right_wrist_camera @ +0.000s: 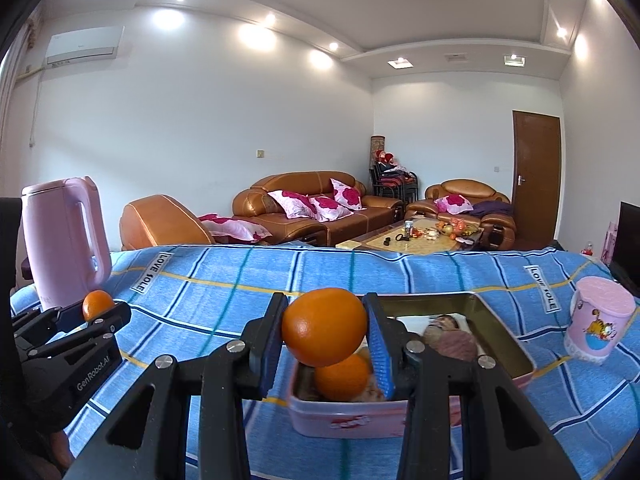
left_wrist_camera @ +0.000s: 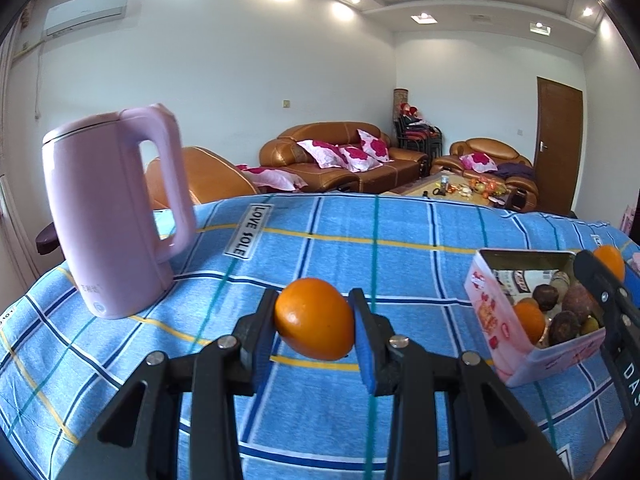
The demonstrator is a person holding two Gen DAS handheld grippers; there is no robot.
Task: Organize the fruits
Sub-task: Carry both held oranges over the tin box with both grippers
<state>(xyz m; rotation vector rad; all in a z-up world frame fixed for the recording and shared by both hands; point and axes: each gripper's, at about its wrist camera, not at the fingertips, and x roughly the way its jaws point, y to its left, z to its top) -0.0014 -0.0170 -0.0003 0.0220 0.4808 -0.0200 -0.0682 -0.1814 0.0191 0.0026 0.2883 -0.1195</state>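
Right gripper (right_wrist_camera: pixel 326 330) pinching an orange (right_wrist_camera: pixel 324 326) sits directly over tin (right_wrist_camera: pixel 504 344); left gripper (left_wrist_camera: pixel 314 320) pinching its orange (left_wrist_camera: pixel 314 318) has tin at 3 o'clock.

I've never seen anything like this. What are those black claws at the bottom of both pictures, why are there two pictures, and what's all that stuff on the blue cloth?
There is no robot here: a person holds a two-fingered clamp in each hand, and each clamp carries its own wide-angle camera, so you get one picture per hand. The left hand-held gripper is shut on an orange above the blue checked cloth. The right hand-held gripper is shut on a second orange, poised over a pink tin that already holds another orange and some darker fruit. Each camera also catches the other clamp at its edge. A pink kettle stands to the left and a pink cup to the right.
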